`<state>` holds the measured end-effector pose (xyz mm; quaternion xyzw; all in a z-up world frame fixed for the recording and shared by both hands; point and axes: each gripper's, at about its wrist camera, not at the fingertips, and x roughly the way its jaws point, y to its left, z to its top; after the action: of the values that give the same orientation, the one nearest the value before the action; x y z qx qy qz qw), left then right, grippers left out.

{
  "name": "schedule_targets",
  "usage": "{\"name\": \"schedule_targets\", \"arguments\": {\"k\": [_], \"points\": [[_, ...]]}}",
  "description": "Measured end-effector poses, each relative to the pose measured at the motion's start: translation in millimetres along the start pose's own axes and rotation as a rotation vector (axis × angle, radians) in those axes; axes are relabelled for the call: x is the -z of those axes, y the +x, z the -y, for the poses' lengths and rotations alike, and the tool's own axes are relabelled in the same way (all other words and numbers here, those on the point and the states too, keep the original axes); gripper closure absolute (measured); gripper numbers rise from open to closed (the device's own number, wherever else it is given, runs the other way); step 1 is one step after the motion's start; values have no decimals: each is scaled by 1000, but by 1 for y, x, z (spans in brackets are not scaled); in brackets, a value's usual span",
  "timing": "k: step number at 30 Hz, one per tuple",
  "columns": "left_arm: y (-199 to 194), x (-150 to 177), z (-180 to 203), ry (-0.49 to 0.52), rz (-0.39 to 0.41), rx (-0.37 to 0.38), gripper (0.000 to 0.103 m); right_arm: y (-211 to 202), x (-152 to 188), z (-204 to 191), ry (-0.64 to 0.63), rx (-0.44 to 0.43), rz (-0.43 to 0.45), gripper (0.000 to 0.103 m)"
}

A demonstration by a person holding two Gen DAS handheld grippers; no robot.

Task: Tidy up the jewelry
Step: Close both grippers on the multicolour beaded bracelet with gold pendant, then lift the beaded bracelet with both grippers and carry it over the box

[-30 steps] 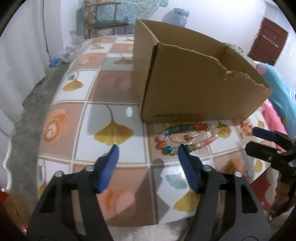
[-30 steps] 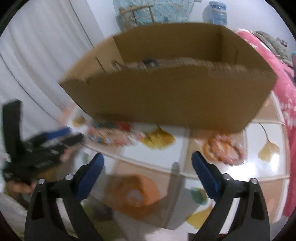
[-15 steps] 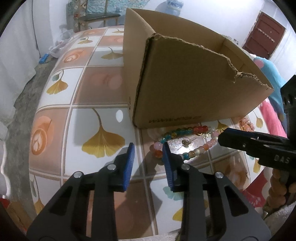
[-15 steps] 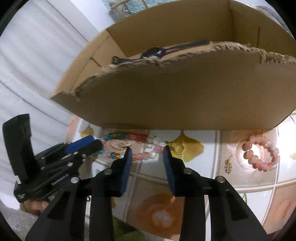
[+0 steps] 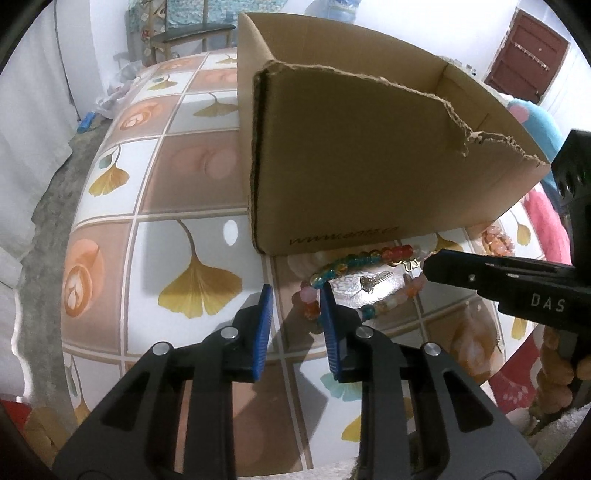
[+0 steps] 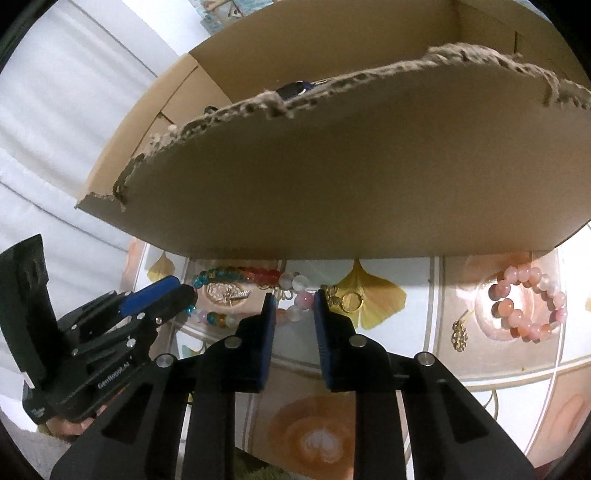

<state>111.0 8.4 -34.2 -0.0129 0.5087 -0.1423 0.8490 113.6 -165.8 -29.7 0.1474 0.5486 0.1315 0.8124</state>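
A multicolour bead bracelet [image 5: 364, 260] lies on the tiled table in front of a torn cardboard box [image 5: 369, 166]. My left gripper [image 5: 295, 301] is open with a narrow gap, its tips at the bracelet's left end. My right gripper [image 6: 294, 301] is also narrowly open, with the bracelet's pink and white beads [image 6: 303, 299] between its tips. The bracelet [image 6: 236, 275] encircles a gold pendant [image 6: 227, 293]. A pink bead bracelet [image 6: 526, 304], a gold ring [image 6: 349, 299] and a small gold charm [image 6: 460, 334] lie to the right. A dark item [image 6: 295, 88] lies inside the box.
The table [image 5: 177, 221] has a ginkgo-leaf tile pattern and its front edge is close below both grippers. The box wall [image 6: 351, 177] stands right behind the jewelry. A chair [image 5: 192, 35] and a door [image 5: 526, 51] are in the far background.
Both grippers have narrowed from wide open to a small gap and have moved in close to the multicolour bracelet from either end.
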Motion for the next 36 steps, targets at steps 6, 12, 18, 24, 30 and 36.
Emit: {"name": "schedule_targets", "arguments": {"k": [6,12,18,24,30,36], "points": [[0,0,0,5,-16,-16,78,8,-9,-9,-14,28,3,82],[1,1,8,41,-17,-59,78,13,-5,-20,-43,59,12,92],[0,5,16,63,1,-60,94,11,3,-23,-64,59,32,93],[-10,11,25,118,53,-77,94,-2,13,-30,-97,69,73,93],[-42,11,34,153,118,-57,94,-25,26,-41,-152,75,131,93],[-83,2,43,174,202,-21,94,-62,28,-54,-211,41,201,93]]}}
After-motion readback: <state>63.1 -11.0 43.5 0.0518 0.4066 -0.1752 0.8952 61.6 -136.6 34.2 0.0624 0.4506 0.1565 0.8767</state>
